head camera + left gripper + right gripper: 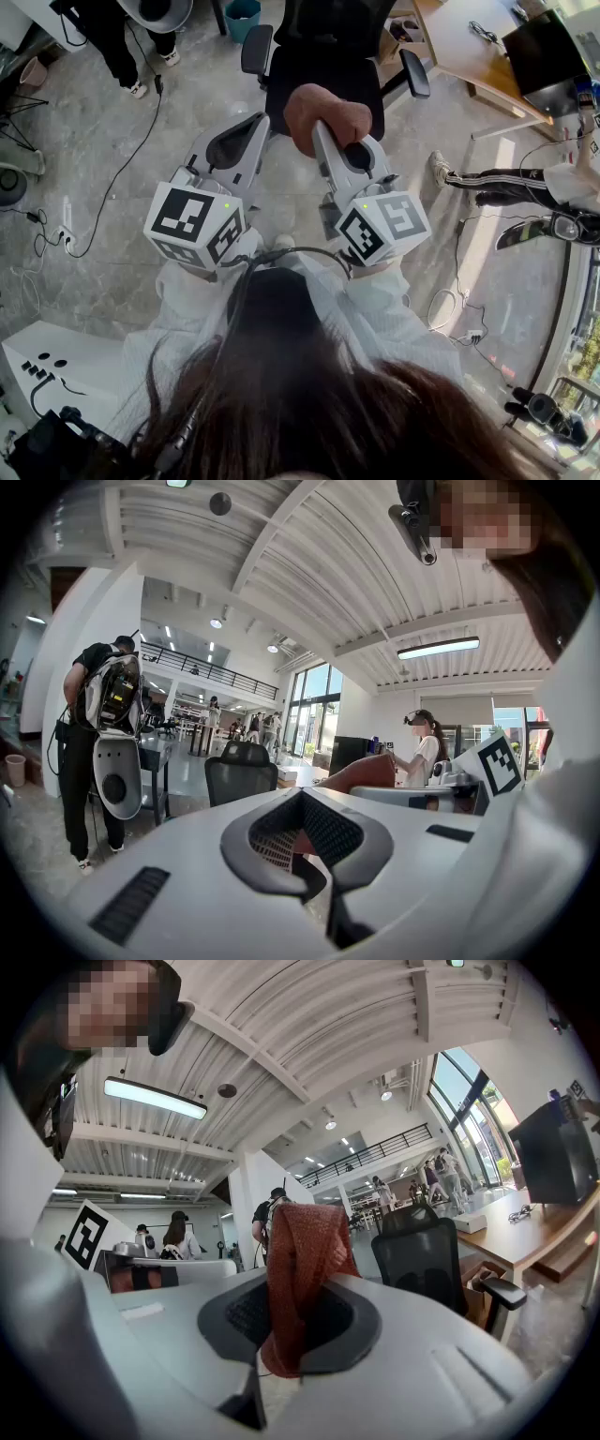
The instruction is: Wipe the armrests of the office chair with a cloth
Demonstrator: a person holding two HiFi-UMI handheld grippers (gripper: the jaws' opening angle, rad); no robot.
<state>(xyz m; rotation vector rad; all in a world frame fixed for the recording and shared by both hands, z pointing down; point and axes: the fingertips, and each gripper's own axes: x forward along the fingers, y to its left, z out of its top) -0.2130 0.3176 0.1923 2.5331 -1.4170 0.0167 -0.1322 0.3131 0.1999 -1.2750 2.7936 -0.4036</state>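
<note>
Fingers of the right gripper [295,1330] are pinched shut on the cloth [305,1251]. It is a rust-red knitted piece that stands up out of the grip and folds over at its top. The left gripper [314,846] has its fingers together. A small reddish patch shows in the slit between them, and I cannot tell what it is.

In the head view the cloth [328,112] sits at upper centre, bunched over the tip of the right gripper [326,139] and directly before the seat of the office chair [323,80]. The two armrests flank it and lie further up the frame. One armrest [255,47] is up and to the left, the other armrest [415,73] up and to the right. Each runs lengthwise away from the person, splaying slightly outward. The cloth touches neither. It looks about equally far from both, so the coming move is probably a reach forward and to one side. The left gripper [251,129] is just beside the right one and carries no cloth.

Only the head view shows both armrests at once. The right gripper view shows the pinch itself, with the chair's mesh back and one armrest [503,1292] at right beside the wooden bench [525,1227]. The left gripper view shows the chair [242,775] small at centre left.
</note>
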